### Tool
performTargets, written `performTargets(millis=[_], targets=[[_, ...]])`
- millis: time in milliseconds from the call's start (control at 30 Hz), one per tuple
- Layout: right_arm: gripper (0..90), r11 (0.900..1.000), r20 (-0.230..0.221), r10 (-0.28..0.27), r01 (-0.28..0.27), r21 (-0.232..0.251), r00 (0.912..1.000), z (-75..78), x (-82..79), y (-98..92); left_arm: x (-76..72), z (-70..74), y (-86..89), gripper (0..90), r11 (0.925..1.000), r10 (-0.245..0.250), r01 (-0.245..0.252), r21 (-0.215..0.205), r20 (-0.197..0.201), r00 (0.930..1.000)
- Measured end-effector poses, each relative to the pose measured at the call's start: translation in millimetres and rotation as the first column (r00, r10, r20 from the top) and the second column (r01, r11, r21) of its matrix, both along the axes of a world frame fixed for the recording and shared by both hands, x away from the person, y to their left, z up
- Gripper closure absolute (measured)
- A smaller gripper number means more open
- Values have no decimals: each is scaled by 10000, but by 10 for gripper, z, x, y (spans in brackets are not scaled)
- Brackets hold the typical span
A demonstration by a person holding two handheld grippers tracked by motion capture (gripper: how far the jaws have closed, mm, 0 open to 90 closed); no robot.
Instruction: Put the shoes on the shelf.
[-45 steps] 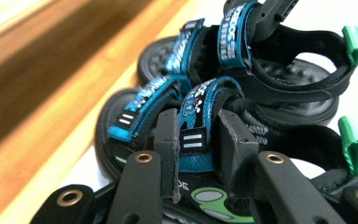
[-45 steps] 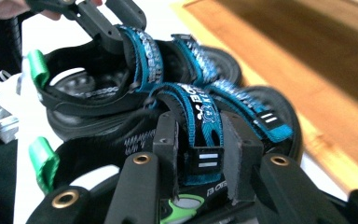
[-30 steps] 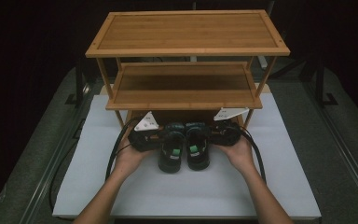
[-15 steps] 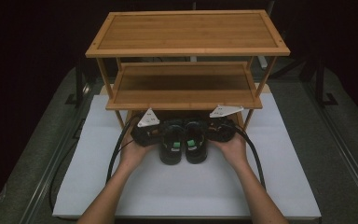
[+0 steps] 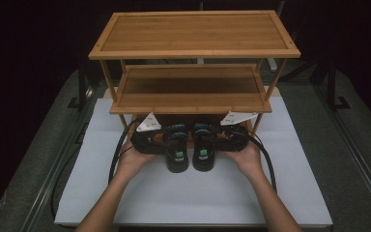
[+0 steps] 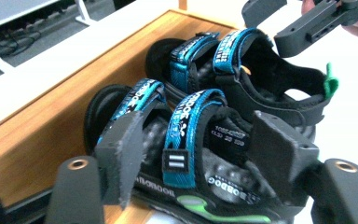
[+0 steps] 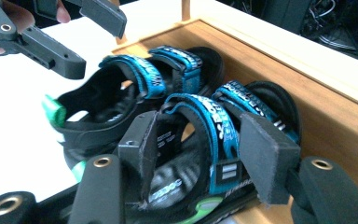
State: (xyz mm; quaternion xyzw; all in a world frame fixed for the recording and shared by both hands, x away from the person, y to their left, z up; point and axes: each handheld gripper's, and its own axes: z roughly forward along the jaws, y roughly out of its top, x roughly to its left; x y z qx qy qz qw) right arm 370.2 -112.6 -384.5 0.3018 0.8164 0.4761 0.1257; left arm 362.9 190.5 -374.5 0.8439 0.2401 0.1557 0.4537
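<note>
The two sandals (image 5: 191, 150) stand side by side with their toes on the bottom board of the wooden rack (image 5: 193, 34) and their heels over the white surface (image 5: 174, 193). The left claw (image 5: 162, 142) and right claw (image 5: 222, 140) have just been opening; each now straddles its sandal's straps without pressing.

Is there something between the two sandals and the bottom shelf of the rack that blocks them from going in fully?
Nothing visible blocks them. The sandals already rest with their toes on the bottom shelf, heels sticking out over the white mat. The board behind the toes looks bare up to its raised back edge.
</note>
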Motion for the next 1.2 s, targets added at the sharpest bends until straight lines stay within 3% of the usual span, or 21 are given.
performTargets(millis=[233, 500, 733, 833, 1067, 1200], targets=[[385, 9995, -233, -92, 99, 314, 9997, 5, -233, -237, -202, -13, 183, 249, 10000, -20, 18, -83, -248, 9997], [312, 9988, -699, -428, 409, -281, 9966, -168, -427, -339, -384, -290, 230, 177, 9991, 93, -60, 415, -806, 9967], [282, 9968, -1175, -417, 333, -729, 9922, -402, -460, -242, -403, -549, 120, 151, 9952, 89, 25, 982, -1154, 9933], [270, 9921, -1282, -285, 124, -1246, 9913, -517, -446, -140, -382, -639, 37, 134, 9896, -25, 207, 1422, -1268, 9919], [249, 9869, -1521, -248, -1, -1615, 9880, -628, -449, -21, -366, -731, -72, 123, 9822, 107, 120, 1874, -1193, 9928], [249, 9835, -1431, -172, -90, -1805, 9896, -660, -449, 50, -345, -766, -105, 123, 9824, 172, 49, 1866, -1167, 9930]])
